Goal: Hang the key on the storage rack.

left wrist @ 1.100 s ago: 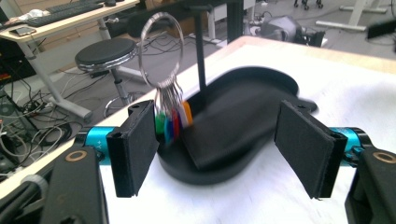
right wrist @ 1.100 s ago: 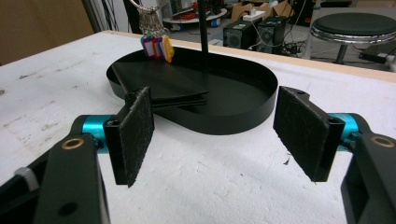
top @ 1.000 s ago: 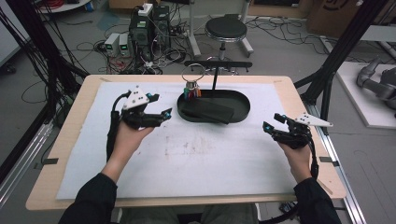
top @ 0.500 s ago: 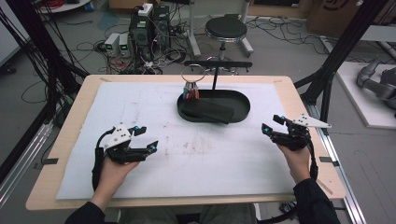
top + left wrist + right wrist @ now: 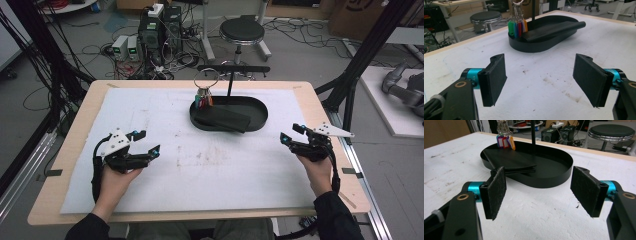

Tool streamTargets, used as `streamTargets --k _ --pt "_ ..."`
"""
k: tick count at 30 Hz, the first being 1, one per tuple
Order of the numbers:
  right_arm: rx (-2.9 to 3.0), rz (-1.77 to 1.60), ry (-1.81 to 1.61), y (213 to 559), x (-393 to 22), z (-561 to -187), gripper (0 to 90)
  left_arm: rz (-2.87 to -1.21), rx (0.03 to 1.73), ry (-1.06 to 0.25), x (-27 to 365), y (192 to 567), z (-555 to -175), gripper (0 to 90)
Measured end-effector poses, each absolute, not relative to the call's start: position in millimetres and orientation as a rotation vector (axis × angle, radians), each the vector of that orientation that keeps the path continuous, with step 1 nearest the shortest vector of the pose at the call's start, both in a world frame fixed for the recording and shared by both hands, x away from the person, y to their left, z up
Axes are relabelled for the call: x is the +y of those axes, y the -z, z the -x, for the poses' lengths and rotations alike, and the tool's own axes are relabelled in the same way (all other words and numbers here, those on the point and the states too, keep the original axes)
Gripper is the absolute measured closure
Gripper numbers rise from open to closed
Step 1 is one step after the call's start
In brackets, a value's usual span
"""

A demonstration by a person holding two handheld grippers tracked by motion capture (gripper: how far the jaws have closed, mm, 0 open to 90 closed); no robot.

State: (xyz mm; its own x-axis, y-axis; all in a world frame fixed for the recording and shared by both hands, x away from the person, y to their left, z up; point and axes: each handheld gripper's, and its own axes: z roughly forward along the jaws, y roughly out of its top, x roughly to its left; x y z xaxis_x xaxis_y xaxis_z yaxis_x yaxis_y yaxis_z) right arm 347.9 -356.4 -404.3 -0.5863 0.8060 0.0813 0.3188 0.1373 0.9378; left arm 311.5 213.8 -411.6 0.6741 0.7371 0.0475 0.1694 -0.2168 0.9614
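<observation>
High view: two hand-held grippers are seen parted over a white mat (image 5: pixel 150 110) that covers a wooden table (image 5: pixel 320 115). At the left, the left gripper (image 5: pixel 148 143) is held released above the mat's near left part, nothing between its jaws; from the left gripper view its black pads (image 5: pixel 495 77) are seen spread wide over stained mat. Between the grippers and farther back, a black oval tray (image 5: pixel 257 120) is set on the mat, well apart from both. A black folded flat piece (image 5: pixel 222 119) is laid inside it, one end resting over the tray's left rim. A thin black post (image 5: pixel 230 84) rises from the tray and carries a crossbar, from which a key ring with coloured tags (image 5: pixel 203 97) is hung at the tray's left end; green, blue, red, white and orange tags (image 5: pixel 517 28) are made out, and no writing on them can be read. At the right, the right gripper (image 5: pixel 293 133) is likewise held released near the mat's right edge. Broad bare mat is left before the tray. A round stool (image 5: pixel 242 31) is placed on the floor beyond the table's far edge.
</observation>
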Motion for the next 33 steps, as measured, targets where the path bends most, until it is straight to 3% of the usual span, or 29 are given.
streamTargets --k 33 --pt "1.987 -1.072 -1.411 408 -366 -342 28.9 -1.758 0.771 -0.637 217 416 -320 26.5"
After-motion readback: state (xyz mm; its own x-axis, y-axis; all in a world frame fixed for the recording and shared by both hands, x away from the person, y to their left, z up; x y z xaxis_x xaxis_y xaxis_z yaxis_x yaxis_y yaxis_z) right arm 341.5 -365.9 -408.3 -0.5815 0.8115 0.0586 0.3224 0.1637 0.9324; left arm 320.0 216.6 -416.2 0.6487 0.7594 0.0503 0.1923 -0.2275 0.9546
